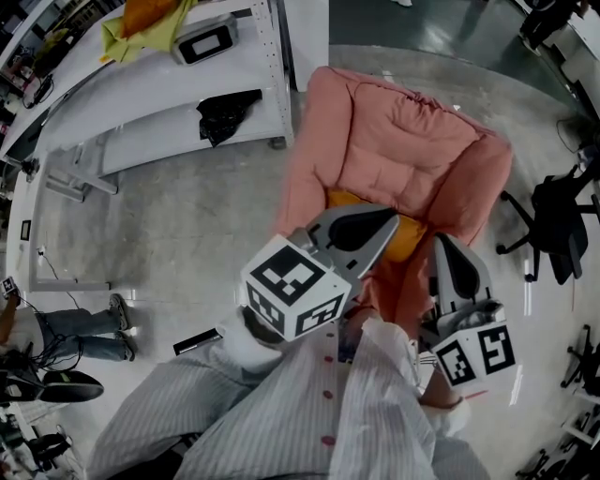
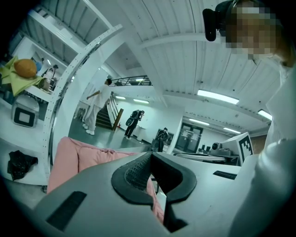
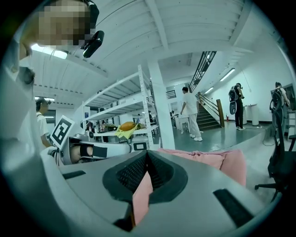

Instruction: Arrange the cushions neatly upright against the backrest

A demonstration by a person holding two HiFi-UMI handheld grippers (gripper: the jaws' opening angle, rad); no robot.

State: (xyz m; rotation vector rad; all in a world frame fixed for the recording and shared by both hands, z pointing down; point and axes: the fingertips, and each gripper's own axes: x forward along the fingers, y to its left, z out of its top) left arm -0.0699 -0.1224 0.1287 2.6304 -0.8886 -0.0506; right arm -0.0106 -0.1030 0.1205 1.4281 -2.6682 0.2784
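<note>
A pink padded armchair (image 1: 403,141) stands in front of me, its back rising at the far side. An orange cushion (image 1: 339,199) lies on the seat, mostly hidden under my left gripper (image 1: 392,222). That gripper hovers over the seat with its jaws shut and nothing between them; in its own view the left gripper (image 2: 150,155) shows tips that meet, with the pink chair (image 2: 78,159) behind. My right gripper (image 1: 442,244) hangs over the chair's right arm, also shut. In the right gripper view only pink upholstery (image 3: 217,161) shows past the right gripper (image 3: 147,153) and through the gap under its tips.
A white shelving rack (image 1: 169,103) stands left of the chair, carrying a yellow-orange cloth (image 1: 141,23), a grey device (image 1: 206,39) and a black bag (image 1: 225,114). A black office chair (image 1: 558,220) sits at the right. A person's legs (image 1: 75,333) show at the left; others stand by distant stairs (image 3: 208,115).
</note>
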